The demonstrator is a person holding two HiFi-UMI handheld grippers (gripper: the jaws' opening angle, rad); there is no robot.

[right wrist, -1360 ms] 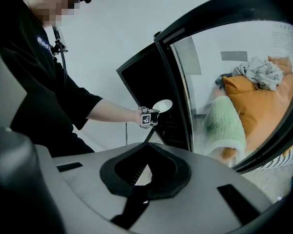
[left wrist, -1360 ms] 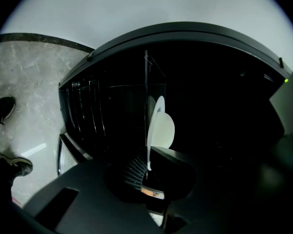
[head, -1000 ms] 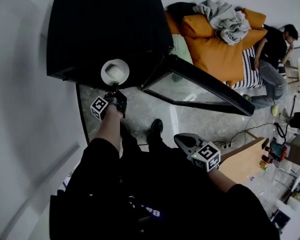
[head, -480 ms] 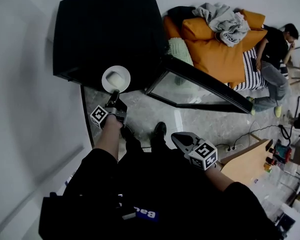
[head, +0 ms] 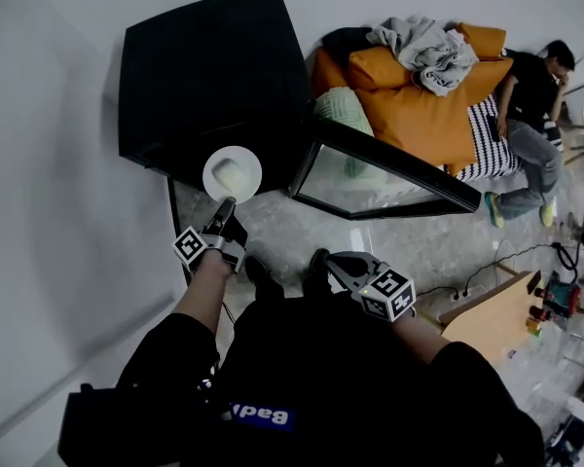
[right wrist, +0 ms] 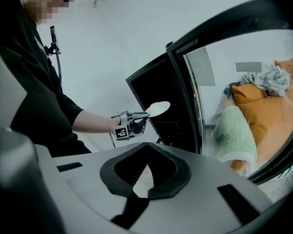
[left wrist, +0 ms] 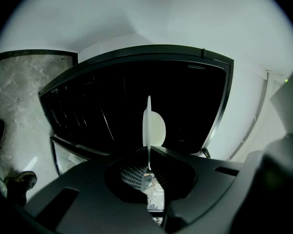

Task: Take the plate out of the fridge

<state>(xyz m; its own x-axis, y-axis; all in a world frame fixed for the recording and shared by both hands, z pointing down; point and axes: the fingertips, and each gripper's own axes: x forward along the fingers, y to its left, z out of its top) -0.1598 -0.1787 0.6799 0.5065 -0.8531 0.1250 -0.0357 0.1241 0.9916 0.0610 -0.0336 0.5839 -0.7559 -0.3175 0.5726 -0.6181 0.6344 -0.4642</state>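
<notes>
A small white plate point(head: 232, 174) with a pale lump on it hangs level just in front of the black fridge point(head: 214, 66), outside its dark opening. My left gripper point(head: 222, 205) is shut on the plate's near rim. In the left gripper view the plate point(left wrist: 147, 126) stands edge-on between the jaws, with the fridge interior point(left wrist: 112, 101) behind it. The right gripper view shows the plate point(right wrist: 157, 108) and the left gripper point(right wrist: 144, 115) beside the open glass door point(right wrist: 224, 57). My right gripper point(head: 336, 264) hangs low near my body, shut and empty.
The fridge's glass door point(head: 370, 178) swings out to the right over the marble floor point(head: 409, 236). Behind it are an orange sofa point(head: 428, 95) with grey clothes, a green cushion point(head: 343, 110) and a seated person point(head: 530, 95). A white wall point(head: 49, 163) lies left. A wooden table point(head: 492, 314) stands at right.
My left gripper has drawn the plate back out of the fridge's front toward me. The right gripper has shifted a little left and nearer the door.
</notes>
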